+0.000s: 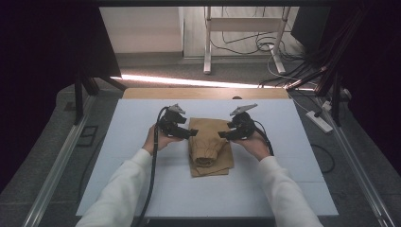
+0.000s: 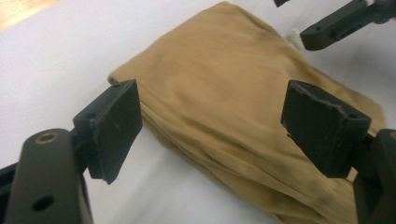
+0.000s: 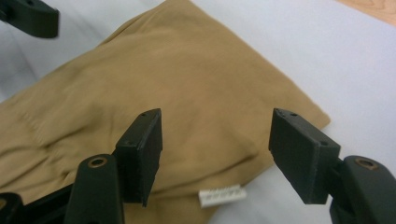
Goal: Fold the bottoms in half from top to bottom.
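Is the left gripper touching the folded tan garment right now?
Apart. In the left gripper view the left gripper has its jaws wide open, pads clear of the folded tan garment lying beyond them.

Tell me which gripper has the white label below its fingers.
The right gripper: in its own view the white label pokes out from under the tan garment edge. The left gripper's view shows none.

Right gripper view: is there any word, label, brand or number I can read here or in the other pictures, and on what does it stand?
No text can be read in any picture.
White tag at the edge of the folded tan garment: dark marks on it, too small and blurred to read.
Tan garment in the high view: no print visible.
Grippers and white table: no lettering visible.
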{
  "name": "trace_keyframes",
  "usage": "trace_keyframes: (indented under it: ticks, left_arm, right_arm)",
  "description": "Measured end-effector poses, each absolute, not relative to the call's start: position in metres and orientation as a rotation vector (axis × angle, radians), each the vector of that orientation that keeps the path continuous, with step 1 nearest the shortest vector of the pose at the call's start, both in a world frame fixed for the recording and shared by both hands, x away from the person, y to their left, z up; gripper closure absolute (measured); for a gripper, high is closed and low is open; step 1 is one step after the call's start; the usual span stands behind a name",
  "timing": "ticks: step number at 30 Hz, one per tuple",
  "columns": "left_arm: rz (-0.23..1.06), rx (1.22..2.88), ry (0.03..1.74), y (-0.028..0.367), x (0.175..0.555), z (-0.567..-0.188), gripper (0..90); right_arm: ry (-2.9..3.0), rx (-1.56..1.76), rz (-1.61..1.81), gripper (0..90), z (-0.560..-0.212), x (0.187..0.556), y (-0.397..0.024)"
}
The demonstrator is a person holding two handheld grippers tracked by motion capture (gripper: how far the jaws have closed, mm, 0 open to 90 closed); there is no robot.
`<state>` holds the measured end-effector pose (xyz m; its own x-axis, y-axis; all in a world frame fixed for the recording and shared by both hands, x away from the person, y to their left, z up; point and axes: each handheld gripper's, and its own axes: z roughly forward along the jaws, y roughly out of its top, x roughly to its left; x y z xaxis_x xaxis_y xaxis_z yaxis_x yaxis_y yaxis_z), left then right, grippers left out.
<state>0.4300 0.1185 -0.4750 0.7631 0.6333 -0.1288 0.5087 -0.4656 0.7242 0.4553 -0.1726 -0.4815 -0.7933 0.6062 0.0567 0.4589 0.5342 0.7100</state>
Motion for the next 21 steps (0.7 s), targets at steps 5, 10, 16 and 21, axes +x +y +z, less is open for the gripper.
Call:
trace_keyframes:
  ticks: [5,10,16,21]
  left_arm:
    - [0.209,2.154,0.836,0.123,0.416,-0.475,20.8]
    - [0.206,2.146,0.836,0.131,0.405,-0.477,20.9]
    - [0.209,2.143,0.848,0.143,0.387,-0.48,21.1]
    - [0.213,2.137,0.856,0.155,0.372,-0.482,21.0]
  right_arm:
    - [2.566,0.888,1.116,34.0,-0.481,0.444,-0.178]
    - [2.556,0.884,1.154,33.7,-0.478,0.438,-0.181]
    - [2.556,0.873,1.171,33.7,-0.476,0.426,-0.185]
    - [2.547,0.859,1.188,33.8,-0.471,0.413,-0.191]
